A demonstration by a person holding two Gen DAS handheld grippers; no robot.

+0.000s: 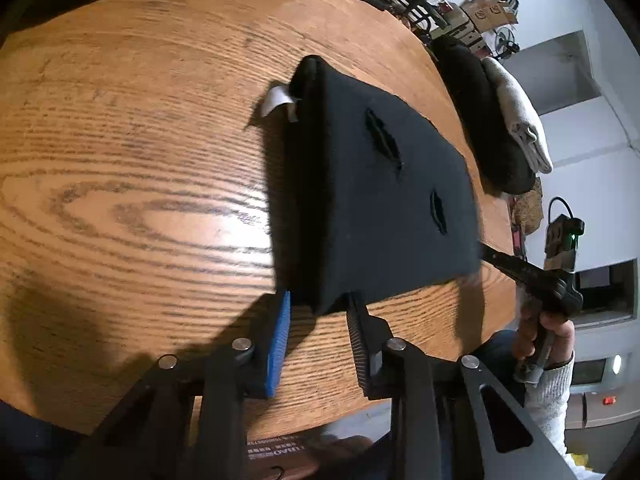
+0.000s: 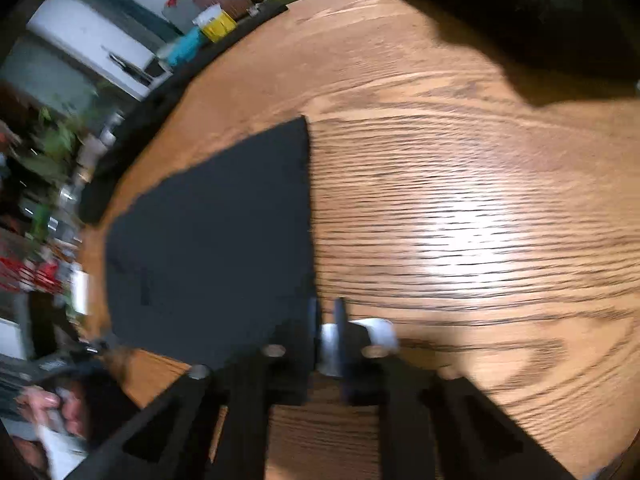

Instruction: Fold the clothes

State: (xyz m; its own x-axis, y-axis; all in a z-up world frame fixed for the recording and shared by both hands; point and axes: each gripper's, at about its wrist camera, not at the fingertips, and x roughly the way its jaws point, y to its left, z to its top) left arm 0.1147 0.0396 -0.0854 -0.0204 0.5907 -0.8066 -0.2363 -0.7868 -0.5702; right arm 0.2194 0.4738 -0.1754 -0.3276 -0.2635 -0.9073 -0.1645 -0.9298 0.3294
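A black garment [image 1: 380, 184] lies folded into a flat rectangle on the wooden table [image 1: 140, 180], with a white label [image 1: 276, 100] sticking out at its far corner. My left gripper [image 1: 320, 320] is open, and the garment's near corner lies between its blue pad [image 1: 282, 340] and its black pad [image 1: 358, 332]. A hand [image 1: 548, 332] holds my right gripper [image 1: 490, 256] against the garment's right edge. In the right wrist view the black garment [image 2: 216, 240] lies to the left, and my right gripper [image 2: 326, 320] is shut at its corner on a white label [image 2: 378, 332].
A stack of folded clothes, black [image 1: 484, 120] under beige [image 1: 516, 116], sits at the table's right edge. A dark pile [image 2: 540, 20] lies at the far side of the table [image 2: 460, 200]. Boxes and room clutter [image 1: 484, 8] stand beyond the table.
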